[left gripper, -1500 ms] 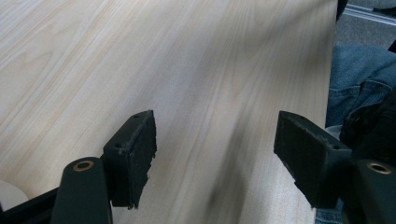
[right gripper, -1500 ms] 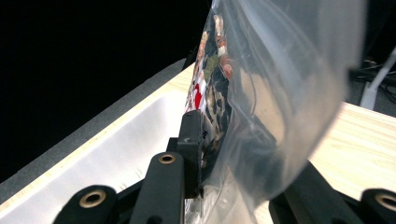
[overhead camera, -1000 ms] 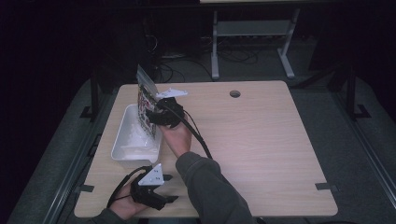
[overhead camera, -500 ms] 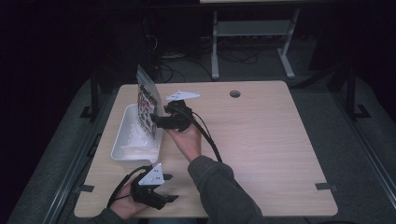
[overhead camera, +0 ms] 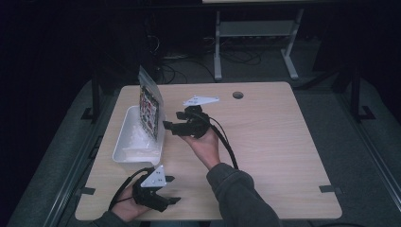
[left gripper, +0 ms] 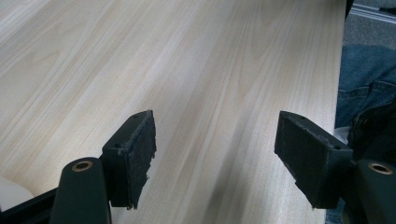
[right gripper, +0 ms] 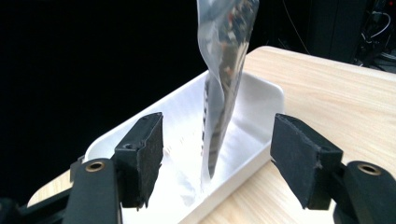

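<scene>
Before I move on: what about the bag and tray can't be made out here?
- Bag, high view: print too small and dim to read.
- Bag's foot, right gripper view: blurred; whether it touches the tray floor is unclear.
- Tray's near end, right gripper view: hidden behind the right tongs.

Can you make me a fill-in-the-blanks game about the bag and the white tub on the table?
1. The clear bag stands on end inside the ____ tub.
2. The right hand-held gripper has its jaws ____, with nothing pinched between them.
3. The left hand-held gripper points at the bare ____ table.

Missing words: white; open; wooden
</scene>
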The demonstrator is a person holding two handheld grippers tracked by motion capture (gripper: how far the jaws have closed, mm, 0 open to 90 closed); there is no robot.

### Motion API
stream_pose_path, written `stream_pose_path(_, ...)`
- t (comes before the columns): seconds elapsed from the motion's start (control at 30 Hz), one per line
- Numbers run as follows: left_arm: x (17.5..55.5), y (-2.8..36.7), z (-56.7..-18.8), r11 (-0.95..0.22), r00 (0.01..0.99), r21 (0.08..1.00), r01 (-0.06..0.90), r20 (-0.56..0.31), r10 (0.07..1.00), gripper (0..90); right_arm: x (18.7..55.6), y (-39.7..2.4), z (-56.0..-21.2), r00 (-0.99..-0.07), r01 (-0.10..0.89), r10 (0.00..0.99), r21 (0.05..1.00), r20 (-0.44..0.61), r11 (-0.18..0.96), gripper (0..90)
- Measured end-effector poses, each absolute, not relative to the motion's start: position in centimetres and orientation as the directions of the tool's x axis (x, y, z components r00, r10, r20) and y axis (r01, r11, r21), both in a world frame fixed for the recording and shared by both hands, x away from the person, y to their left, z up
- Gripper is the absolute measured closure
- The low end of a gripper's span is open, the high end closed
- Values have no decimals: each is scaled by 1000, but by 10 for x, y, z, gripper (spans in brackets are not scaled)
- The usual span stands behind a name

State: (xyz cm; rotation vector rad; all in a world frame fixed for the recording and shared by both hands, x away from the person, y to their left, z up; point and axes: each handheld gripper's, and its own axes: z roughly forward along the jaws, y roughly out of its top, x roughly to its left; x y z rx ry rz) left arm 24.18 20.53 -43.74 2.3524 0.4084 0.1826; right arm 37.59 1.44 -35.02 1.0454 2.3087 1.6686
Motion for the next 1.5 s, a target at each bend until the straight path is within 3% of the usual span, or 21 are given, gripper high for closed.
stream_pose_path(0.8,243,205,-439,-683,937,688,246,13,350,279,360,-64,-366,-731,505,593,852,338,138,311)
stream_pose_path(1.5,244,205,-439,-677,934,692,252,9,358,276,352,-101,-376,-731,521,597,836,331,174,287)
